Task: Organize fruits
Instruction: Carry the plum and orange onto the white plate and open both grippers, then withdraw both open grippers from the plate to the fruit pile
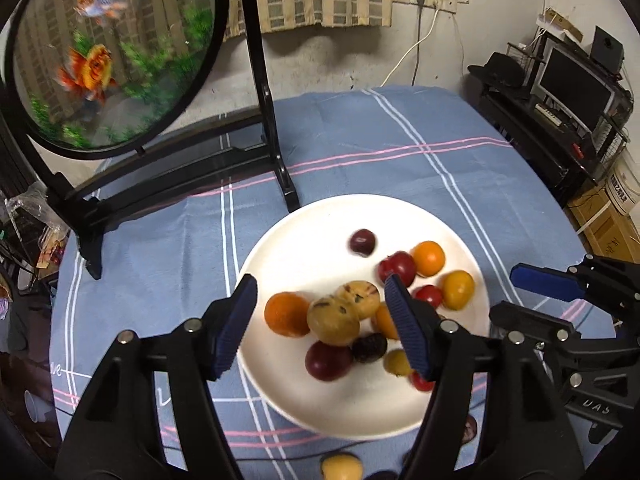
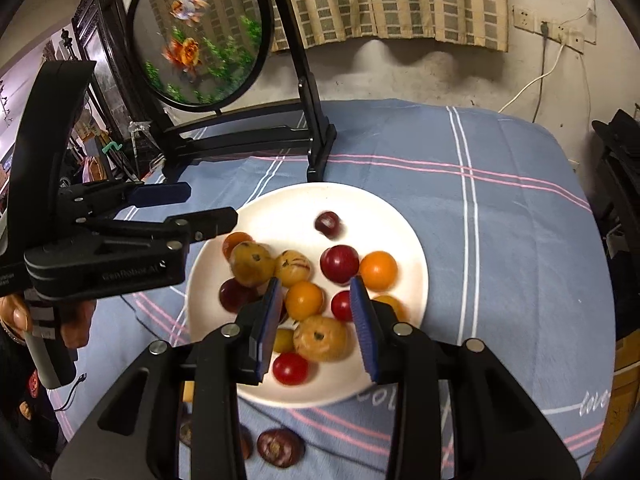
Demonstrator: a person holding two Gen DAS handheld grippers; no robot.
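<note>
On the blue checked tablecloth (image 1: 360, 136) stood a white plate (image 1: 304, 232), and most of the fruits lay on it in a loose heap. One dark plum (image 1: 362, 241) lay apart from the others, toward the far side of the plate. A brown speckled fruit (image 1: 333, 320) touched an orange one (image 1: 286, 314) near the middle. The left gripper (image 1: 320, 312) hung over the near part of the plate with its fingers wide apart and nothing between them. The right gripper (image 2: 316, 312) was also above the plate, its fingers spread and empty. Off the plate, on the cloth near its close rim, lay a dark brown fruit (image 2: 280, 447). Behind the plate stood a round goldfish screen (image 2: 198, 32) in a black frame.
</note>
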